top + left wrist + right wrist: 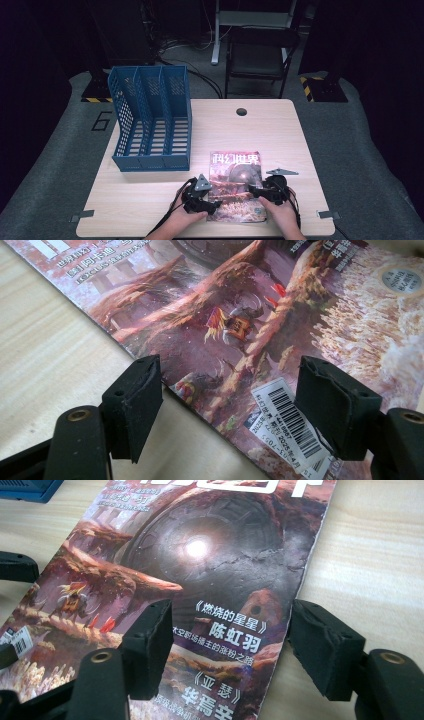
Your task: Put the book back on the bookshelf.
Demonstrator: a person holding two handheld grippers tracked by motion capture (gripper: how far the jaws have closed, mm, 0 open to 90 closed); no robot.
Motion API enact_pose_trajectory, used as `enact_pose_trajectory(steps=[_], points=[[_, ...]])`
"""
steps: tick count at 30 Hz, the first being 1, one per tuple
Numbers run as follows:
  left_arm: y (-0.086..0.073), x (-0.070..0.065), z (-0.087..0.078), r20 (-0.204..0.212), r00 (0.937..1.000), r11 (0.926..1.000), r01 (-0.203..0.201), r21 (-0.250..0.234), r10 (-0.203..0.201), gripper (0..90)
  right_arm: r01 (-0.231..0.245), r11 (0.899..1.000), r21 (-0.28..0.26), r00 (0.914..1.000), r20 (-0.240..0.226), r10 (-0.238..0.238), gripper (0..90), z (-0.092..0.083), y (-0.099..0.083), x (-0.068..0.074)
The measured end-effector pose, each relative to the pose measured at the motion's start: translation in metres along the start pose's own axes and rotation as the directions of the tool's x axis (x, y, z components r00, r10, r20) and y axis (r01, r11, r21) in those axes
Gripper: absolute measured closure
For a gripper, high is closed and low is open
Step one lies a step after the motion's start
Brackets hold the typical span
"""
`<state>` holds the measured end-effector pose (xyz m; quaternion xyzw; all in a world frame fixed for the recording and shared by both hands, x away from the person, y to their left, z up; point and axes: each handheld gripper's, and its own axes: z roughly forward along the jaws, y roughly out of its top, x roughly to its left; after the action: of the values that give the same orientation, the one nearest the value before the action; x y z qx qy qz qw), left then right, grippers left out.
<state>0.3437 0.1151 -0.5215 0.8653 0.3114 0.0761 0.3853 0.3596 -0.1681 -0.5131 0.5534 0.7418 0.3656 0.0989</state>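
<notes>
The magazine lies flat on the desk, near front edge, right of blue file rack. Left gripper at its left edge, right gripper at its right edge; both w/ jaws apart, straddling the edge, not pressing.

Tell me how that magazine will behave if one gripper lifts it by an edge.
The magazine looks thin and lies flat on the table, so it would probably droop when held by one edge. Its cover shines under the light in the right gripper view, so it may slide. Lying flat, its edge looks hard to get under.
</notes>
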Motion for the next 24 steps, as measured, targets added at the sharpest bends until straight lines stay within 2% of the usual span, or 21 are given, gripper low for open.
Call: enact_pose_trajectory(steps=[4, 5, 7, 10, 12, 16, 20, 22, 24], points=[[0.000, -0.001, 0.000, -0.007, 1.0000, 1.0000, 0.005, -0.001, -0.005, 27.1, -0.027, 1.000, 0.007, 0.9996, 0.000, 0.027, 36.8, -0.002, 0.000, -0.001], [0.000, 0.000, 0.000, -0.006, 1.0000, 1.0000, 0.005, -0.001, -0.005, 27.2, -0.029, 1.000, -0.007, 0.9995, 0.008, 0.029, 35.0, -0.002, 0.000, -0.001], [0.000, 0.000, 0.000, -0.001, 1.0000, 1.0000, 0.004, 0.002, -0.004, 27.2, -0.017, 1.000, -0.022, 0.9993, 0.033, 0.017, 33.7, 0.000, 0.002, -0.001], [-0.001, 0.000, 0.000, -0.001, 1.0000, 1.0000, 0.007, -0.005, -0.007, 27.2, -0.010, 0.999, -0.033, 0.9996, 0.025, 0.011, 33.5, 0.005, 0.004, -0.003], [-0.001, 0.001, 0.000, 0.007, 0.9999, 0.9999, -0.009, -0.006, 0.009, 27.1, 0.000, 0.999, -0.035, 0.9998, 0.022, 0.001, 33.3, 0.007, 0.004, -0.002], [-0.002, 0.001, 0.000, 0.010, 0.9998, 0.9998, -0.015, -0.011, 0.015, 27.2, 0.004, 0.999, -0.044, 0.9989, 0.046, -0.002, 32.2, 0.008, 0.004, 0.002], [-0.002, 0.001, 0.000, 0.005, 0.9997, 0.9996, -0.025, -0.010, 0.025, 26.9, -0.034, 0.998, -0.049, 0.9988, 0.034, 0.035, 33.4, 0.008, 0.004, 0.000], [-0.003, 0.000, 0.000, -0.003, 0.9997, 0.9995, -0.025, -0.017, 0.025, 26.8, -0.080, 0.996, -0.046, 0.9965, 0.020, 0.081, 35.4, 0.007, 0.005, -0.001], [-0.002, 0.001, 0.000, 0.005, 0.9996, 0.9996, -0.026, -0.010, 0.026, 26.8, -0.105, 0.993, -0.047, 0.9944, 0.005, 0.106, 36.6, 0.005, 0.006, -0.004]])
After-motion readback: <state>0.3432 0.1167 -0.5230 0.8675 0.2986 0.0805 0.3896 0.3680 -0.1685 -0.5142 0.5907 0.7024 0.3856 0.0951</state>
